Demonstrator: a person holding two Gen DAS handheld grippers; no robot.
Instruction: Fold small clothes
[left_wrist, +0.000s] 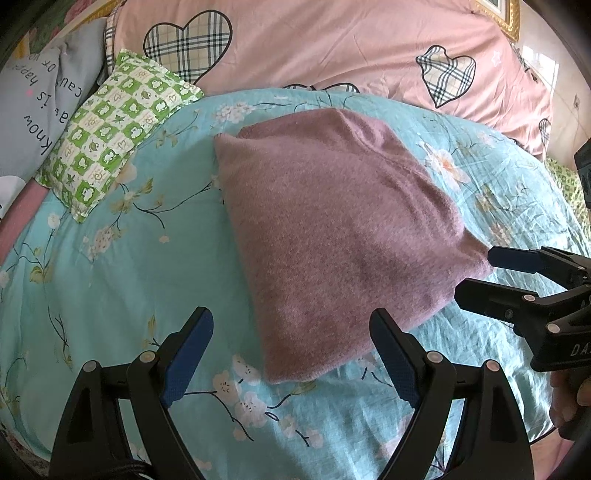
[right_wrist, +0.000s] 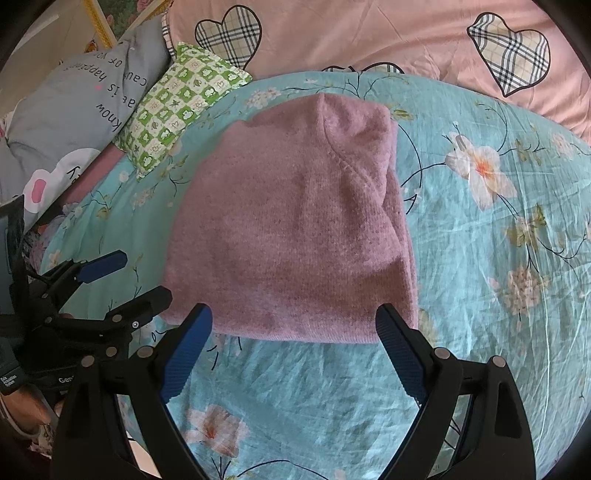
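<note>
With the folded pink sweater (right_wrist: 295, 229) lying on the bed (right_wrist: 480, 295), both wide-open, empty hand-held grippers, left (left_wrist: 291, 350) and right (right_wrist: 295, 347), are hovering at its 6 o'clock hem, best pinching both corners evenly.

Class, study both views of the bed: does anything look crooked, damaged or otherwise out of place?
Nothing is damaged or spilled. The pink sweater lies folded on the blue floral sheet. Both the left gripper and right gripper are open and hold nothing.
</note>
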